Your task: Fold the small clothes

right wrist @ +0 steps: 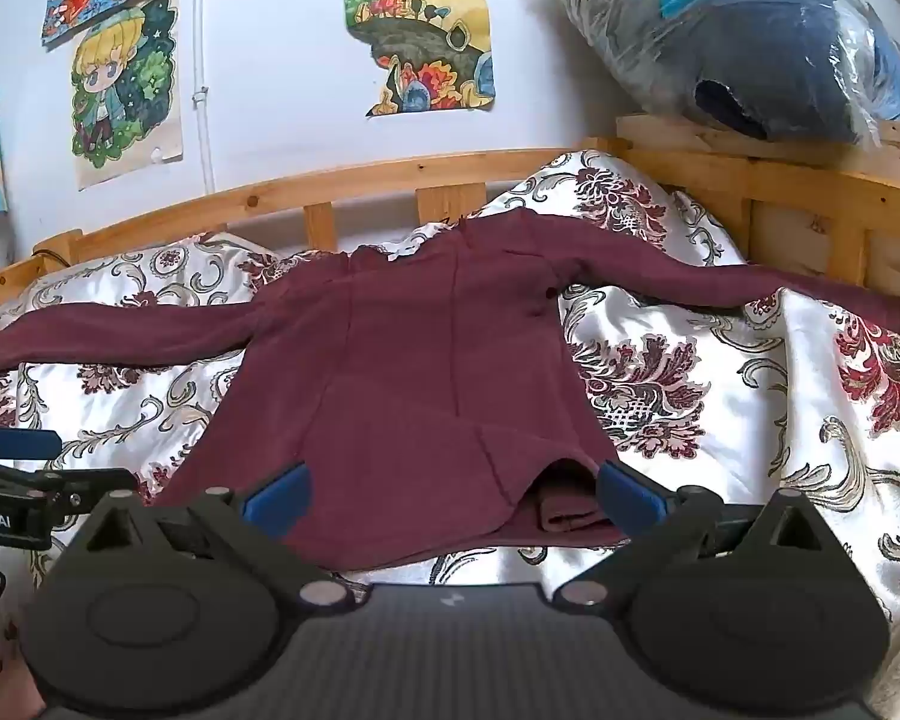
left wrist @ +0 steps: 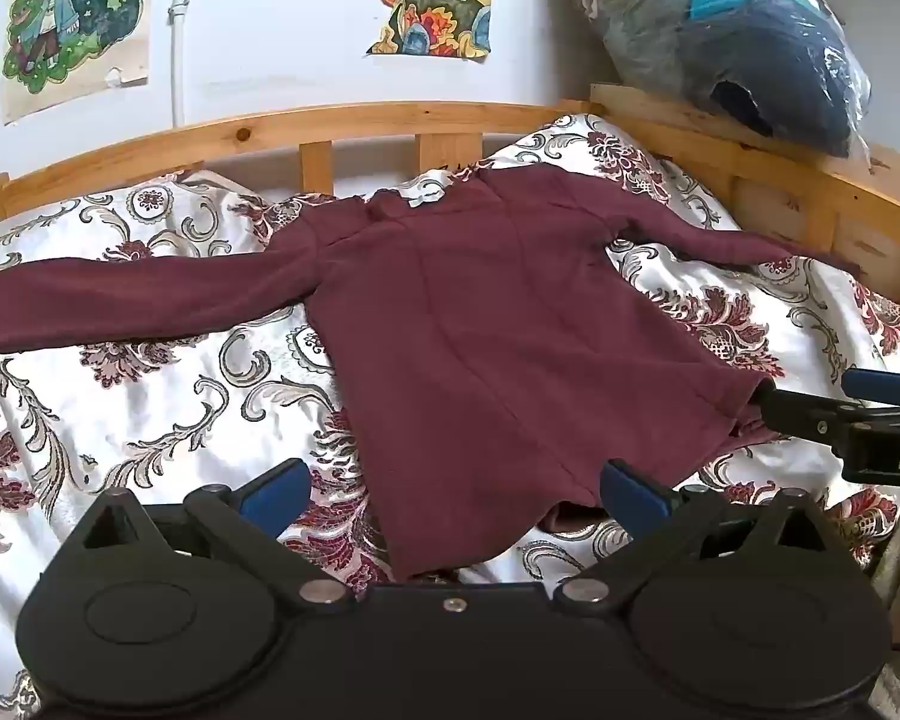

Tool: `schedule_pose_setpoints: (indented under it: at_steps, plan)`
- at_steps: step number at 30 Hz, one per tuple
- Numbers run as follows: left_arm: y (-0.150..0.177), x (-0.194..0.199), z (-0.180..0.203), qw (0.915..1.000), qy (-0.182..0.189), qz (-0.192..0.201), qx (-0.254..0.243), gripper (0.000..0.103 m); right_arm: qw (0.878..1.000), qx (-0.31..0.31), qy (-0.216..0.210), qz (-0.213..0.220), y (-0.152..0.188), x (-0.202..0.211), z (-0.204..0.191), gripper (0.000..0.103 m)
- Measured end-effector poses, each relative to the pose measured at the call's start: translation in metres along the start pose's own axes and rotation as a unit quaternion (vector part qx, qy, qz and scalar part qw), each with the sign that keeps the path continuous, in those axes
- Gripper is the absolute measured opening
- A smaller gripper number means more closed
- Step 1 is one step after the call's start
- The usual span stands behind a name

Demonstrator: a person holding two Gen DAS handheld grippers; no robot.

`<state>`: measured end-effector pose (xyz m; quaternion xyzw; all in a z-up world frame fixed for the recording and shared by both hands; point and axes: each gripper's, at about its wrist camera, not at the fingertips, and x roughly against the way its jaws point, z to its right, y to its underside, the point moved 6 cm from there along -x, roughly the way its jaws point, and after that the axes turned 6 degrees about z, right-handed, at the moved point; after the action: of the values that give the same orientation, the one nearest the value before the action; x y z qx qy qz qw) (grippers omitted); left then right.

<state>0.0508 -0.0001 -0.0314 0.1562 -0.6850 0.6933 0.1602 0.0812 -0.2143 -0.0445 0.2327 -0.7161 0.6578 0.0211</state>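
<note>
Both jaws wide over the hem, nothing gripped yet.

From my left gripper (left wrist: pixel 453 495), jaws spread and empty, the maroon long-sleeved top (left wrist: pixel 486 324) lies flat on the floral bedspread (left wrist: pixel 150 408), sleeves out to both sides; my right gripper (left wrist: pixel 810 414) sits at the hem's far corner. From my right gripper (right wrist: pixel 453 495), likewise wide open and holding nothing, the hem (right wrist: pixel 546 516) gapes beside one blue pad. I judge both layers should be pinched at matching corners, then lifted evenly toward the collar.
</note>
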Motion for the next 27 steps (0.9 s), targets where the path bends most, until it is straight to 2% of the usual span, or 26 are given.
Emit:
schedule_pose_setpoints:
  at_steps: [27]
  plan:
    - [0.0011, 0.0008, 0.0010, 1.0000, 0.006, -0.005, -0.002, 0.102, 1.000, 0.001, 0.001, 0.001, -0.0003, 0.0008, 0.0004, 0.103]
